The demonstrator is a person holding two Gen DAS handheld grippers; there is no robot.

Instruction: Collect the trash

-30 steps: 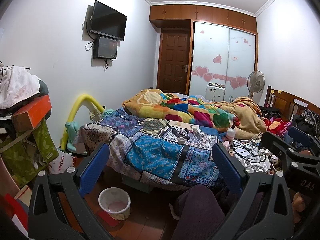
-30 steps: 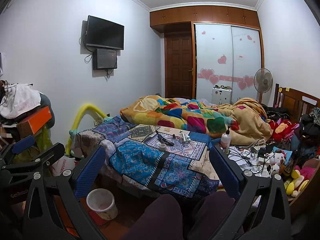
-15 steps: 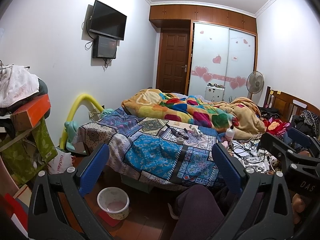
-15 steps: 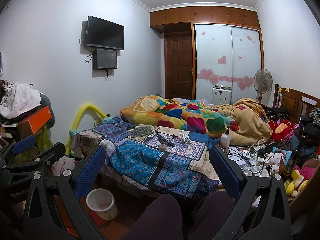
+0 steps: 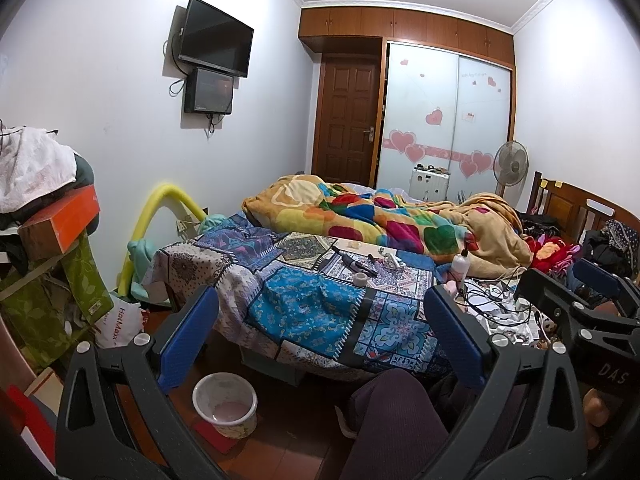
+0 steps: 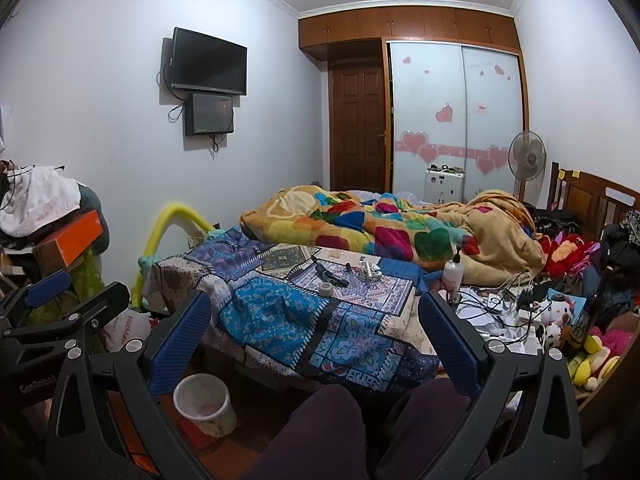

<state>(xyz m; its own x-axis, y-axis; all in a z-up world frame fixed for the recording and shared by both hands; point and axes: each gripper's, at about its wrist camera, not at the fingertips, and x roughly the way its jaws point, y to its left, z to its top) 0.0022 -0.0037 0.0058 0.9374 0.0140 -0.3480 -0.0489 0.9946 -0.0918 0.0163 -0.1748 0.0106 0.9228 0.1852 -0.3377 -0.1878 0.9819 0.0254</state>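
On floor below left tool [image 5: 320,340] | bin [image 5: 225,404] (pale) | both tools spread wide, empty

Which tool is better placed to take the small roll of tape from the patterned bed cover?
Probably the right tool: the small grey tape roll sits centred between its open fingers. For the left tool it lies right of centre. Both are empty and far away.

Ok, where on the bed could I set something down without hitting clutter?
The blue patterned bedspread near the foot is bare, bordered by the tape roll and the mattress edge. Crowded: the cables and papers right of the white bottle; the quilt fills the far half.
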